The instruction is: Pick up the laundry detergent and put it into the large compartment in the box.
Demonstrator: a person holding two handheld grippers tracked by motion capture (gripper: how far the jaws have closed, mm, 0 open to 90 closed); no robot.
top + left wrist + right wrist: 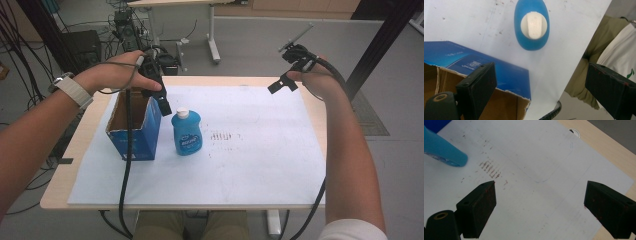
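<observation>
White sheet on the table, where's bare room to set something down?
The white sheet is bare right of the blue bottle, out to its right edge, and along the front edge. It is crowded at the left, where the open blue box stands beside the bottle.

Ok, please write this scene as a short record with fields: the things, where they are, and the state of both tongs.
bottle: blue bottle with white cap, upright on the white sheet
box: blue box, top open, beside the bottle
left tongs: left tongs open, holding nothing, above the box and bottle
right tongs: right tongs open, holding nothing, raised over the far right of the table
</observation>
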